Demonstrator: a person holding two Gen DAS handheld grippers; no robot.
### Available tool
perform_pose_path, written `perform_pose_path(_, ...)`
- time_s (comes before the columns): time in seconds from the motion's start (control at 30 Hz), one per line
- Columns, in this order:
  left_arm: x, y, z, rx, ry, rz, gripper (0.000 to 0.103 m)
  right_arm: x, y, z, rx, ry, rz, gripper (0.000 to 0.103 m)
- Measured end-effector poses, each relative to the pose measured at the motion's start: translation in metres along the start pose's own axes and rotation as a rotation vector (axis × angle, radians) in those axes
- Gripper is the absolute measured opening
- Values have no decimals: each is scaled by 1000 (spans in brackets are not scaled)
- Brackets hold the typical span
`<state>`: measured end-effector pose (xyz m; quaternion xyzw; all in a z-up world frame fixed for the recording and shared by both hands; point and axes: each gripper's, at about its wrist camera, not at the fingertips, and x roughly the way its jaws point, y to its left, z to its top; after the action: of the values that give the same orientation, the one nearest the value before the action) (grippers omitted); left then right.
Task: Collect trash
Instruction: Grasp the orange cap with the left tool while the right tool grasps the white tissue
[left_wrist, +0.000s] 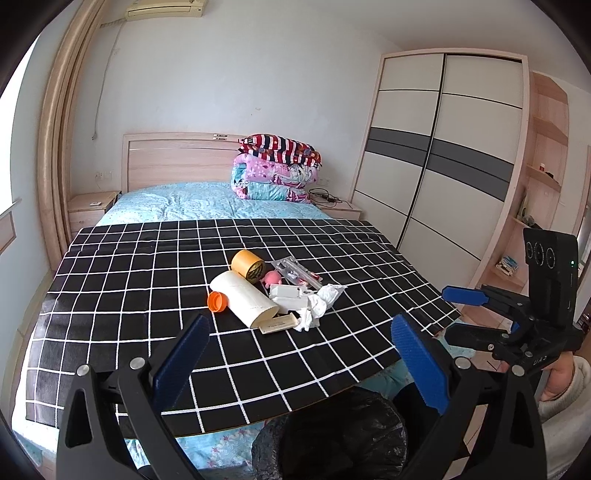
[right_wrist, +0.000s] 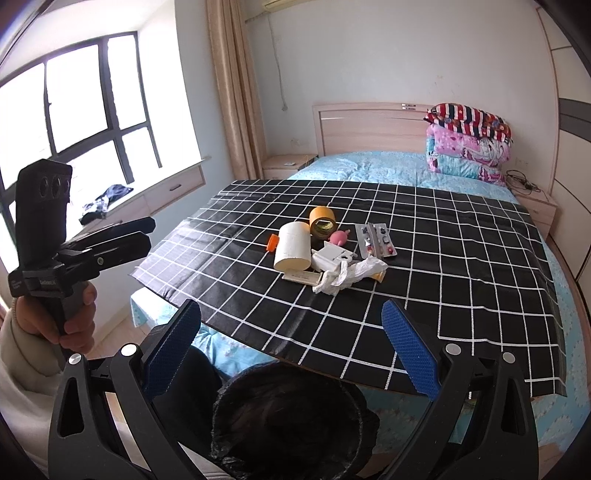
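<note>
Both grippers are held wide apart and empty above the foot of a bed (right_wrist: 373, 166): the left gripper (left_wrist: 301, 363) and the right gripper (right_wrist: 291, 345) are each seen with blue-padded fingers (left_wrist: 419, 360) spread, nothing between them. The right gripper is also caught in the left wrist view at the right edge, gripped by a hand (left_wrist: 557, 376) in a pale sleeve; the left gripper is likewise shown in the right wrist view at the left, its handle held by a hand (right_wrist: 74, 321). Just below both grippers, a bin (right_wrist: 288, 417) lined with a black bag is placed on the floor against the bed's near edge. Beyond it, a black cloth (left_wrist: 110, 295) with a white grid is spread over the blue sheet. The trash is gathered in one cluster near the cloth's centre, well clear of either gripper: a paper roll (left_wrist: 245, 299) lying on its side, an orange cap (left_wrist: 217, 302) touching it on the left, a tape roll (left_wrist: 248, 266) behind it, a small pink toy (left_wrist: 272, 277), blister packs (right_wrist: 375, 240), a white box (left_wrist: 290, 297), crumpled tissue (left_wrist: 319, 304) and a small flat packet (left_wrist: 279, 324) at the front. Folded quilts (left_wrist: 277, 173) are stacked by the headboard, with a wardrobe (left_wrist: 443, 147) to the right and a window (right_wrist: 74, 103) to the left.
</note>
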<state>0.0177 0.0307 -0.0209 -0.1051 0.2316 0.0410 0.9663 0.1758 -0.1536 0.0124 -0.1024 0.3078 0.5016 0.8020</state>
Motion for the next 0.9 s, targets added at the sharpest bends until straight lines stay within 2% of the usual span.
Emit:
perform_pose_path(0.3,45,46,7,-46,74,34,95,52,-23,5,30,79,-6,98)
perform_pose_path(0.43,67,62,8,-58,108,42,93,74,-33,8,64,109,-4,87)
perform_pose_path(0.67,106,86,8,-68,171,45,82,106,-46,10,96,160,3,76)
perform_pose_path(0.83,134,103,7,-84,210,41,74,124,-56,9,129,186,4,75)
perform_pose_path(0.9,144,110,6,-95,221,20,67,130,-60,9,138,195,3,71)
